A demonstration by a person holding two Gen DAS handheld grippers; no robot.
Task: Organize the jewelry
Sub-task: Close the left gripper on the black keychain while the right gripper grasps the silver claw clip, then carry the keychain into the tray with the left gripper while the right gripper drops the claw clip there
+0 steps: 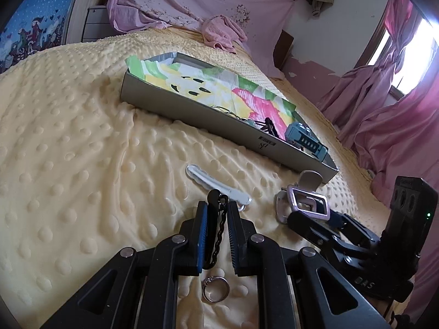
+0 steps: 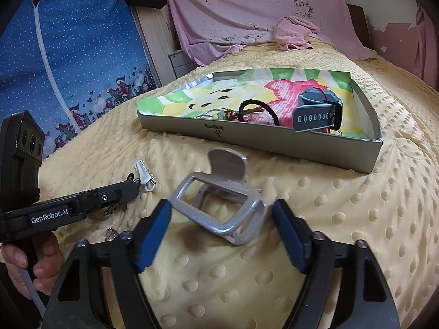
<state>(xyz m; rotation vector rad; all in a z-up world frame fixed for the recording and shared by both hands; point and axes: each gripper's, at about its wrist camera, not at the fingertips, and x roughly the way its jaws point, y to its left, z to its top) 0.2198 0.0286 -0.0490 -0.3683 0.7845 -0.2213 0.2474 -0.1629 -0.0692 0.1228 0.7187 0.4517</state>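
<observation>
A grey cardboard tray [image 1: 192, 115] [image 2: 260, 137] lined with bright paper lies on the yellow dotted blanket; it holds a blue-grey watch [image 2: 318, 112] [image 1: 304, 139], a black hair tie [image 2: 258, 107] and small pieces. My left gripper [image 1: 218, 211] straddles a black wavy hair clip [image 1: 218, 227], jaws narrowly apart around it. A silver ring [image 1: 215, 288] lies under it. A white hair clip [image 1: 216, 186] [image 2: 144, 175] lies just ahead. My right gripper [image 2: 222, 213] [image 1: 310, 213] is open around a silver claw clip [image 2: 219, 205] [image 1: 304, 203].
A pink towel [image 1: 222, 33] [image 2: 293, 33] lies at the bed's far end. Pink curtains [image 1: 384, 104] hang on the right, a blue printed cloth [image 2: 76, 63] on the left. My hand [image 2: 30, 263] grips the left tool.
</observation>
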